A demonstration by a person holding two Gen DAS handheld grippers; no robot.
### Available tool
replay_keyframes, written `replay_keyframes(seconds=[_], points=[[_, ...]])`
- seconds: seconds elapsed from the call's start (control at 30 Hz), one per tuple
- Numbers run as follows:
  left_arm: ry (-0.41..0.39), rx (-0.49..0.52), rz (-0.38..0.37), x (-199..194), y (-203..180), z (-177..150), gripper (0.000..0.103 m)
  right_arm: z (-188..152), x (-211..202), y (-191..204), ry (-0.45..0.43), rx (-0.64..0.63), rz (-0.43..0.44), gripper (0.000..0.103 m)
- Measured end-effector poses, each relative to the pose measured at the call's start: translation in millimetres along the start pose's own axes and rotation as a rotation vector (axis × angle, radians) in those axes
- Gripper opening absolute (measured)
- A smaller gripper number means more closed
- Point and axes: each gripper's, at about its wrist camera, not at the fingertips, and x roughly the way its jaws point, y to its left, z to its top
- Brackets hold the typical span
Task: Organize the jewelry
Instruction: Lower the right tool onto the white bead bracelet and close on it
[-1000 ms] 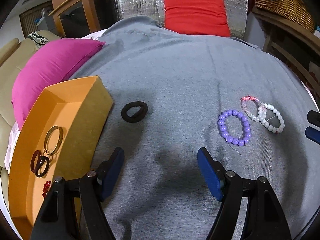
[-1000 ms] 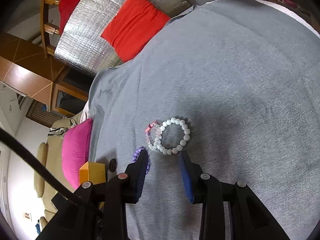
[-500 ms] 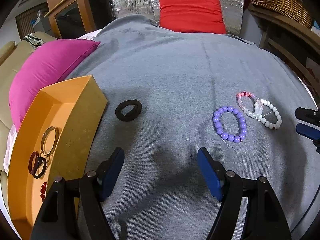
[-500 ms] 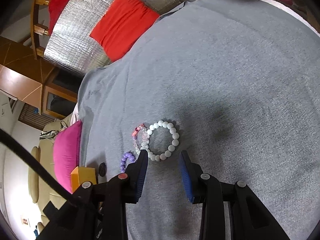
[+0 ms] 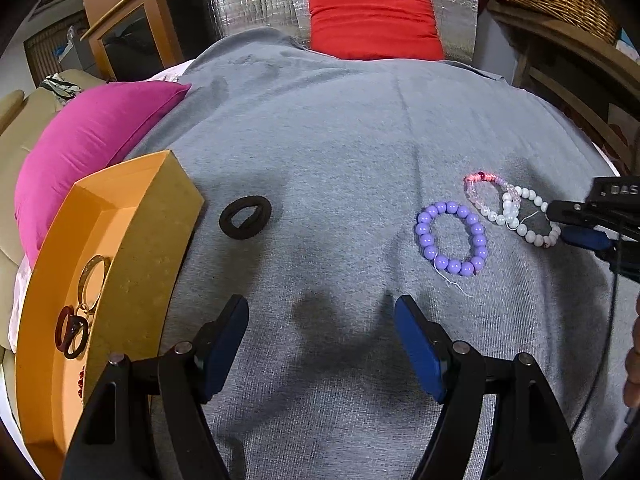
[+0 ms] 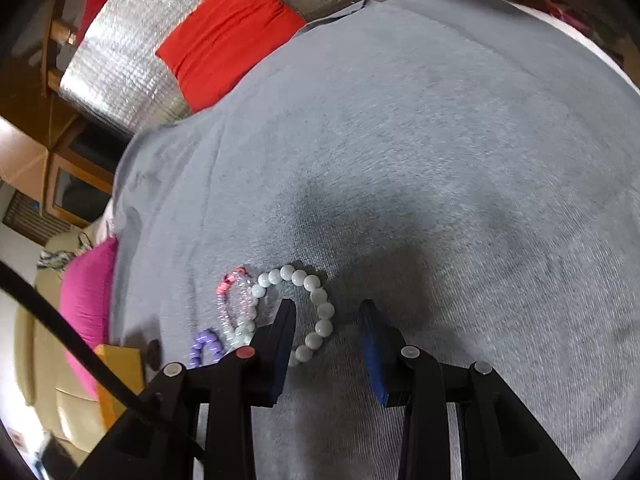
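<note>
My right tongs (image 6: 326,344) are spread, w/ nothing pinched yet — one finger sits inside the loop of the white bead bracelet (image 6: 320,312), the other outside it, so the bead strand runs between them. In the left view the same tongs (image 5: 560,224) come in from the right edge of the bed, tips at that white bracelet (image 5: 528,216). My left tongs (image 5: 322,344) are spread wide too, holding nothing, hovering over bare grey blanket (image 5: 340,152) near the front edge. The pink-clear bracelet (image 5: 486,192) overlaps the white one on its left side; the purple bead bracelet (image 5: 452,238) lies just beside them, apart. A black hair tie (image 5: 245,217) lies nearer the left edge, just beside the orange tray (image 5: 148,264). The tray holds a gold bangle (image 5: 93,278) & dark rings (image 5: 71,332). A magenta cushion (image 5: 92,140) lies behind the tray, a red cushion (image 5: 372,20) at the far edge.
</note>
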Motion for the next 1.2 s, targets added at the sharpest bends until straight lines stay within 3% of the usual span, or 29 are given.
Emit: replay_keyframes(seconds=[0.07, 0.13, 0.7, 0.83, 1.07, 1.1, 1.2], points=[[-0.001, 0.002, -0.001, 0, -1, 0, 0.076, -1, 2, 8, -0.027, -0.048, -0.034, 0.032], [-0.001, 0.002, -0.003, 0, -1, 0, 0.076, -2, 2, 10, -0.035, -0.081, -0.060, 0.014], [-0.026, 0.017, -0.104, 6, -31, 9, 0.076, -6, -21, -30, 0.009, -0.005, -0.072, 0.011], [-0.032, 0.009, -0.129, 10, -38, 14, 0.076, -5, -28, -34, 0.007, 0.015, -0.031, 0.011], [-0.040, 0.014, -0.219, 19, -46, 23, 0.076, 0, -33, -30, -0.018, 0.036, 0.041, 0.018], [-0.034, 0.017, -0.231, 22, -48, 24, 0.076, 1, -32, -29, -0.015, 0.039, 0.044, 0.025], [-0.028, 0.036, -0.239, 28, -54, 25, 0.076, -1, -22, -21, -0.008, 0.007, 0.014, 0.026]])
